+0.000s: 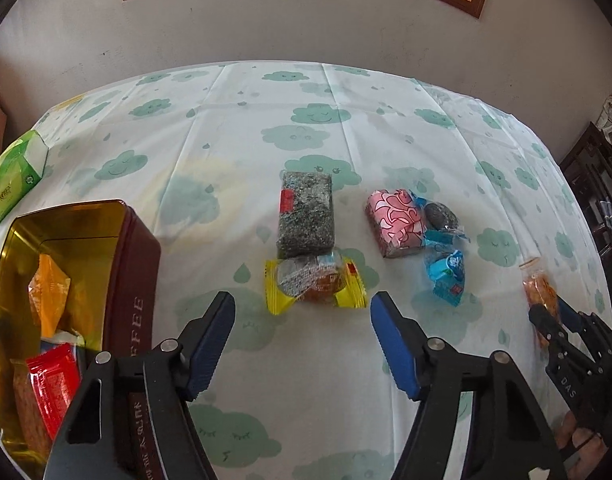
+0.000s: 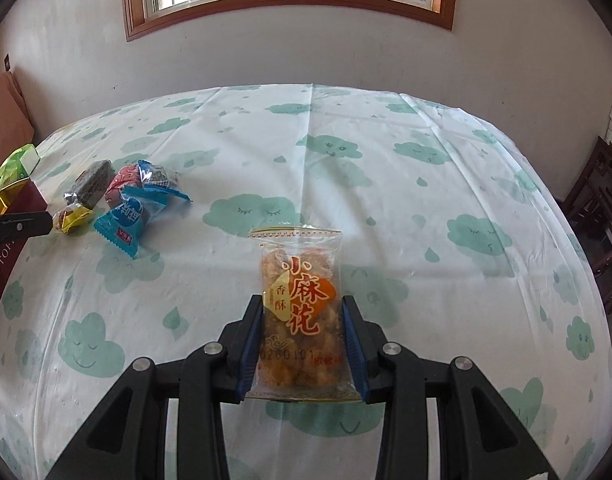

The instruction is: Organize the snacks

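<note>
My left gripper (image 1: 304, 304) is open just in front of a yellow-wrapped snack (image 1: 313, 282), with its blue pads on either side and not touching it. Behind that snack lie a grey speckled block (image 1: 306, 214), a pink pack (image 1: 393, 222) and a blue pack (image 1: 445, 276). At the left stands an open dark red tin (image 1: 138, 280) with a gold inside, holding several snack packs. My right gripper (image 2: 302, 308) is shut on a clear pack of fried twists (image 2: 300, 280) with red lettering, held above the cloth. The same pack (image 1: 539, 292) shows at the right edge of the left wrist view.
A cloud-print cloth (image 2: 345, 184) covers the table. A green tissue pack (image 1: 18, 174) lies at the far left beyond the tin. A wall with a wooden-framed window (image 2: 290, 0) stands behind the table, and dark wooden furniture (image 2: 601, 216) stands to the right.
</note>
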Tool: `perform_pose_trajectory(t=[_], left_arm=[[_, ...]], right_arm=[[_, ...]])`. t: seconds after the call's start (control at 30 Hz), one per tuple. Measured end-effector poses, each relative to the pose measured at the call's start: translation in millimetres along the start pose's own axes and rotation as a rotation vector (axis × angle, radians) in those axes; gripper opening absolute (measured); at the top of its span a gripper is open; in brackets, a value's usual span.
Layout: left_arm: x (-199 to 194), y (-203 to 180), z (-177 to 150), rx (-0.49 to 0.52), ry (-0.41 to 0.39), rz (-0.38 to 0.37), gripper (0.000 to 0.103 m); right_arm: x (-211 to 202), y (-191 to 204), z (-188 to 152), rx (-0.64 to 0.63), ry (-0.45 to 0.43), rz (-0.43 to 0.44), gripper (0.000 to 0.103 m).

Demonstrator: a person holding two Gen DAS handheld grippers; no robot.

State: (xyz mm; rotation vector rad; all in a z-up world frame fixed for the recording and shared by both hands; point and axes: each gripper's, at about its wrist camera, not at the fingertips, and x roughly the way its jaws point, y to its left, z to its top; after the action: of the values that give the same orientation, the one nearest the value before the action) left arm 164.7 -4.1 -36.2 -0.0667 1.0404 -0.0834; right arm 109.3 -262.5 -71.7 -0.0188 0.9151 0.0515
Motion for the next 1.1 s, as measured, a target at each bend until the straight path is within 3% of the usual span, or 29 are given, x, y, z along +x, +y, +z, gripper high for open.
perform_pose_trajectory(t=[0.27,0.3,0.53,0.6,1.1], left_arm=[[30,-3,12,-0.011,0.051,-0.004,0.059],[33,-3,12,-0.013,0.056,-0.011,0.053],[29,-4,8,-0.003,0.042,-0.016,0.043],[24,-6,6,0.008,0.032,-0.024,0.031],[1,0,-15,0.005,0.044,-0.04,0.03]], right_arm=[[1,-2,0,0.007,0.0,0.012,0.04],[1,-1,0,0.007,0.0,0.014,0.04],[0,-2,0,0.008,0.0,0.014,0.04],[0,-2,0,0.008,0.0,0.014,0.04],[0,-2,0,0.004,0.0,0.008,0.04]])
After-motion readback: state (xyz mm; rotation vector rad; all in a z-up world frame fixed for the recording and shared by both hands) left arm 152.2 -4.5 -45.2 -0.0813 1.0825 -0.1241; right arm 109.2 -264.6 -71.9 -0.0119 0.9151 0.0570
